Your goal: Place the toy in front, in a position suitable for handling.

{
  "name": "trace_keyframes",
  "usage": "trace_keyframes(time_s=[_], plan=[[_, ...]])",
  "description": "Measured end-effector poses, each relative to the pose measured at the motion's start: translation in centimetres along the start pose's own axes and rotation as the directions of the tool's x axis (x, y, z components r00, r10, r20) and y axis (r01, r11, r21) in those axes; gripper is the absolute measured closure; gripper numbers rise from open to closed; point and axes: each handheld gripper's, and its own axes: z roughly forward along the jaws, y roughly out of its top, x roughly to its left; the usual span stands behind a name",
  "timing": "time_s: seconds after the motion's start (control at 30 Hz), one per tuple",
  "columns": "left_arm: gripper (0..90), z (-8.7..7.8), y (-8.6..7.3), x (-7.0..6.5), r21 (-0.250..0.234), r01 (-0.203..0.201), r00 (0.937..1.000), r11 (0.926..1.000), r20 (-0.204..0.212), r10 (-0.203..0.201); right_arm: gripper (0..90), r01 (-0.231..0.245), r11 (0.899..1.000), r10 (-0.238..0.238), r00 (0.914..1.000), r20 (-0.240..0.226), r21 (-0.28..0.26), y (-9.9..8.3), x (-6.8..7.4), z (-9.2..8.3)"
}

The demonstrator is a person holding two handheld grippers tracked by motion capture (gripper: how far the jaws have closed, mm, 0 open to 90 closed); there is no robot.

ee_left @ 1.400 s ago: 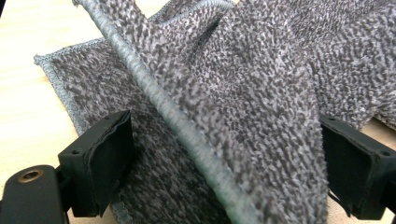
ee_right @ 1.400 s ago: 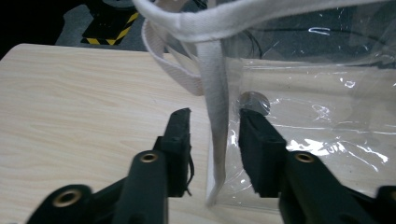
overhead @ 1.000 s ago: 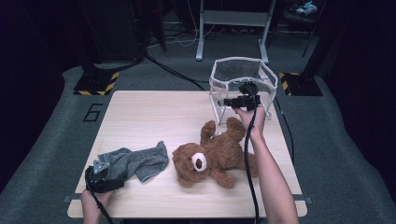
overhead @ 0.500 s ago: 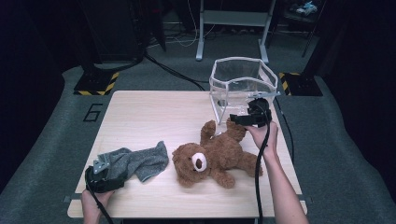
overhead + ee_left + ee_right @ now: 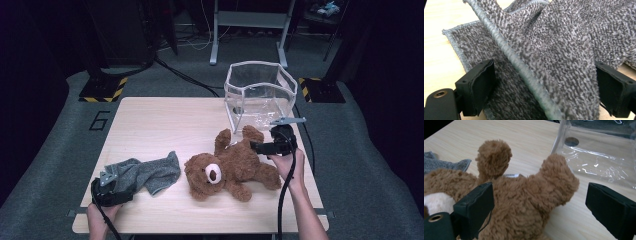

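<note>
A brown teddy bear (image 5: 227, 167) lies on its back in the middle of the wooden table (image 5: 165, 120). My right gripper (image 5: 257, 146) is at the bear's right side, pointing left at its raised leg (image 5: 559, 178). Its jaws have just been opening and now stand open; the bear's fur (image 5: 524, 202) lies between them, and the right pad (image 5: 611, 210) is clear of it. A grey knitted cloth (image 5: 145, 172) lies left of the bear. My left gripper (image 5: 112, 192) rests at the cloth's near left corner, open wide, with folds of the cloth (image 5: 544, 57) bunched between the pads (image 5: 477, 90).
A clear plastic bin (image 5: 257, 95) with a white rim stands at the back right of the table, just behind the bear's legs. Bare wood stretches across the table's far left. Cables and stand legs lie on the grey floor beyond.
My right gripper has come away from the front of the clear bin, toward the near side and slightly down to the bear's leg, jaws wider. The left gripper and cloth have not moved.
</note>
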Motion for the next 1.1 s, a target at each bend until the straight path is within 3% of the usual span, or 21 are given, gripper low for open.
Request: trace_keyframes(time_s=[0.27, 0.43, 0.77, 0.8, 0.83, 0.93, 1.1], plan=[[10.5, 0.0, 0.0, 0.0, -0.003, -0.004, 1.0, 1.0, -0.003, 0.004, 7.9, -0.011, 1.0, 0.011, 0.9999, -0.001, 0.001, -2.7, 0.4, -0.5], [10.6, 0.0, 0.0, 0.0, -0.001, -0.003, 1.0, 1.0, -0.002, 0.003, 8.3, -0.042, 0.999, 0.042, 0.9991, -0.001, -0.007, -4.4, 0.5, -0.9], [10.4, -0.1, 0.0, 0.0, 0.004, -0.011, 0.9999, 0.9999, 0.011, 0.011, 8.9, -0.056, 0.998, 0.056, 0.9983, -0.015, -0.012, -6.4, 1.4, -1.4], [10.4, -0.1, 0.0, 0.0, -0.016, -0.007, 0.9999, 0.9998, 0.011, 0.007, 9.0, -0.056, 0.998, 0.056, 0.9982, -0.019, -0.007, -6.6, 1.6, -1.5], [10.3, -0.3, 0.0, 0.1, 0.0, -0.008, 0.9998, 1.0, 0.019, 0.008, 9.1, -0.051, 0.999, 0.051, 0.9986, -0.016, -0.011, -6.7, 1.7, -1.4], [10.3, -1.3, 0.1, -0.5, -0.032, -0.003, 0.9998, 0.9995, 0.019, 0.003, 9.3, -0.053, 0.999, 0.053, 0.9982, -0.03, -0.004, -7.3, 2.3, -1.3], [10.3, -2.5, 0.7, -2.3, -0.058, -0.05, 0.9969, 0.9971, 0.059, 0.053, 9.4, -0.048, 0.999, 0.048, 0.9986, -0.024, -0.004, -8.1, 2.6, -1.4]])
